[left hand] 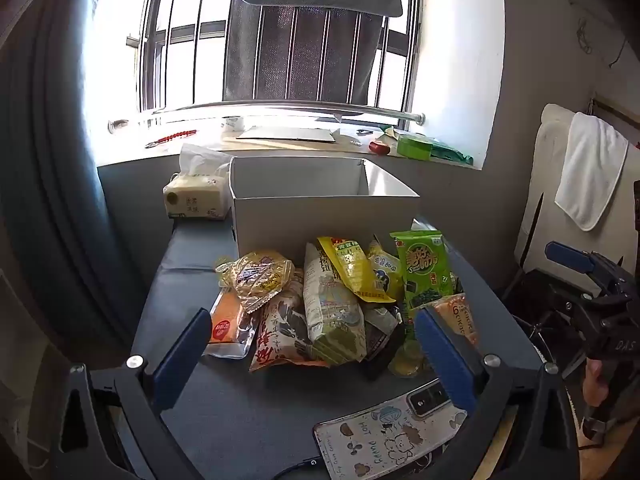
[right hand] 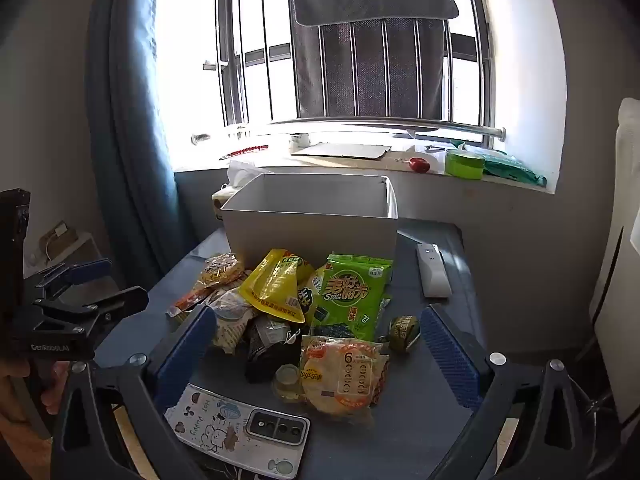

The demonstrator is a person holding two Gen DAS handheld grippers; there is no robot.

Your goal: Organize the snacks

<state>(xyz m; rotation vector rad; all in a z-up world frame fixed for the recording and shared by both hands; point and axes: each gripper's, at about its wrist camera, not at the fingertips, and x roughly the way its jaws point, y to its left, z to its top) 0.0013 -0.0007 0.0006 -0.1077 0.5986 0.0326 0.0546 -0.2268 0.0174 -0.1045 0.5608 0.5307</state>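
The floor of the white box (left hand: 320, 216) is hidden by its near wall in both views. The tissue pack (right hand: 224, 196) at the table's far left corner is largely covered by the box in the right wrist view. The lower packets of the snack pile (left hand: 332, 300) are overlapped by the upper ones, so their labels cannot be read. The phone (left hand: 384, 436) at the table's near edge is cut off by the frame bottom in the left wrist view. Small items on the windowsill (right hand: 360, 160) cannot be identified.
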